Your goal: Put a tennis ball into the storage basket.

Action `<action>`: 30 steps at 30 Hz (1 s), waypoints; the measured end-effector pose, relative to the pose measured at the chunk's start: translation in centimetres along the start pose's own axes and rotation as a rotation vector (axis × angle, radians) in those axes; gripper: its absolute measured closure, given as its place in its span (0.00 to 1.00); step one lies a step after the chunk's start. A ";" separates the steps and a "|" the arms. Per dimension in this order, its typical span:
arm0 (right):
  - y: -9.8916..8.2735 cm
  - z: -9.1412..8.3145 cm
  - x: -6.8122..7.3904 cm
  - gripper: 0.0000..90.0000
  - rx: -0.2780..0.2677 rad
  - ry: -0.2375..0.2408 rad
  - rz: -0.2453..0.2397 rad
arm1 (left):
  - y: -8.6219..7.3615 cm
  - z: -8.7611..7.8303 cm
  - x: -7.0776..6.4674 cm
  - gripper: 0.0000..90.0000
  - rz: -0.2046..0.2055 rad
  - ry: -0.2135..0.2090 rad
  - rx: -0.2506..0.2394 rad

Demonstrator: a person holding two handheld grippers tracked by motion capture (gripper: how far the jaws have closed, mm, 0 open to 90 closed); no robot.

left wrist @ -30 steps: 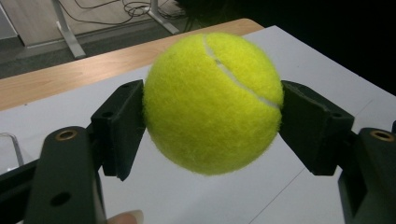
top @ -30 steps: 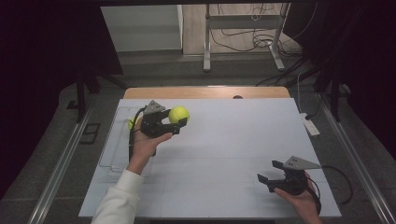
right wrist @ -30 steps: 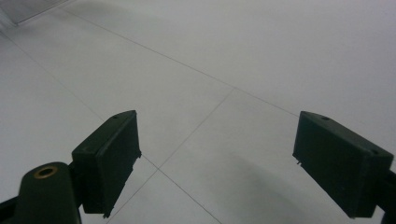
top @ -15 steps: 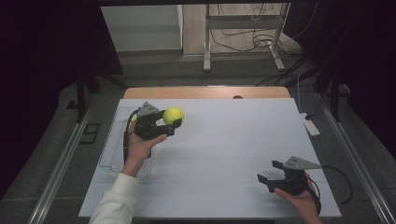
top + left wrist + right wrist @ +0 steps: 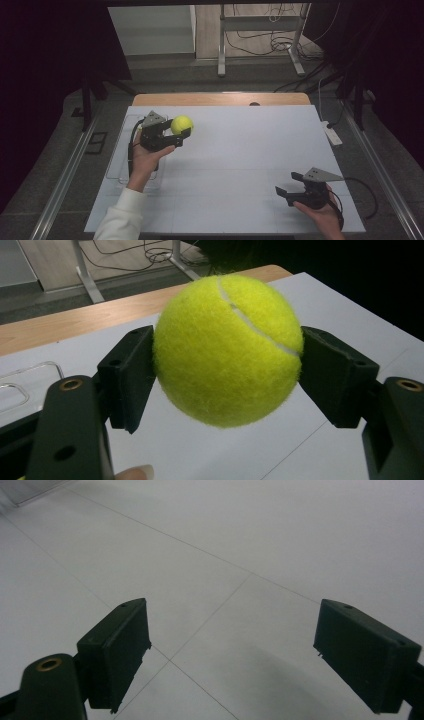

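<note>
- Tennis ball point(image 5: 181, 124) is what I am handling; it sits clamped in my left gripper point(image 5: 176, 135), lifted above the far left part of the white table point(image 5: 240, 165).
- Table: a large white surface crossed by thin seams, with a strip of bare wood along its far edge. A clear, shallow tray point(image 5: 120, 150) lies at the left edge, beneath my left forearm.
- Left gripper, seen along its own jaws: both black pads press the yellow ball point(image 5: 227, 347) at its widest part, one on each side, closed as far as the ball allows. The white seam curves across the top of the ball.
- Right gripper point(image 5: 292, 184): it rests low at the near right of the table, well apart from the ball. Its jaws stand wide open with nothing between them; beyond them I see bare table point(image 5: 250, 545).
- Doing this step well, as I judge it: keep the squeeze steady and centred so the fuzzy ball cannot roll out, carry it level, and let go once it is low over its resting place.
- Compared with a second ago: the ball and my left hand have shifted only slightly toward the far side. My right hand is where it was.
</note>
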State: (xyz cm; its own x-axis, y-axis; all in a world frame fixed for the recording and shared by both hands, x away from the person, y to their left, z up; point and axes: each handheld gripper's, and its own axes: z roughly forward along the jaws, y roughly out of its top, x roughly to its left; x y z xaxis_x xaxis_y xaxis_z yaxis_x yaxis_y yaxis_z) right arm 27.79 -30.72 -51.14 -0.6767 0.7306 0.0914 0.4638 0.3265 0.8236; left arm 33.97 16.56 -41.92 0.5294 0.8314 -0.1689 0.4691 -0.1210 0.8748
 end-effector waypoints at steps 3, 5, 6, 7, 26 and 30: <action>0.0 0.0 0.0 0.16 0.000 0.000 0.000 | -0.2 -0.2 0.1 0.30 -0.004 0.002 -0.003; 0.0 0.0 0.0 0.16 0.000 0.000 0.000 | -0.3 -0.3 0.2 0.30 -0.007 0.004 -0.004; 0.0 0.0 0.0 0.16 -0.001 -0.001 -0.001 | -0.4 -0.4 0.3 0.30 -0.008 0.005 -0.005; 0.0 0.0 0.0 0.16 -0.001 -0.001 -0.001 | -0.4 -0.4 0.3 0.30 -0.008 0.005 -0.005; 0.0 -0.1 -0.2 0.16 -0.006 -0.005 0.008 | -1.2 -1.9 1.3 0.30 -0.035 0.022 -0.023; 0.0 -0.1 -0.2 0.16 -0.006 -0.006 0.008 | -1.3 -2.2 1.5 0.30 -0.037 0.028 -0.025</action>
State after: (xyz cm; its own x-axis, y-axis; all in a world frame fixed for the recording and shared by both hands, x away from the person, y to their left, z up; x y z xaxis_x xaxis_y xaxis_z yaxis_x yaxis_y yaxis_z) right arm 27.84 -30.97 -51.10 -0.6698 0.7365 0.0947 0.4657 0.3173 0.8261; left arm 32.60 19.17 -42.36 0.4916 0.8500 -0.1893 0.4703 -0.0762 0.8792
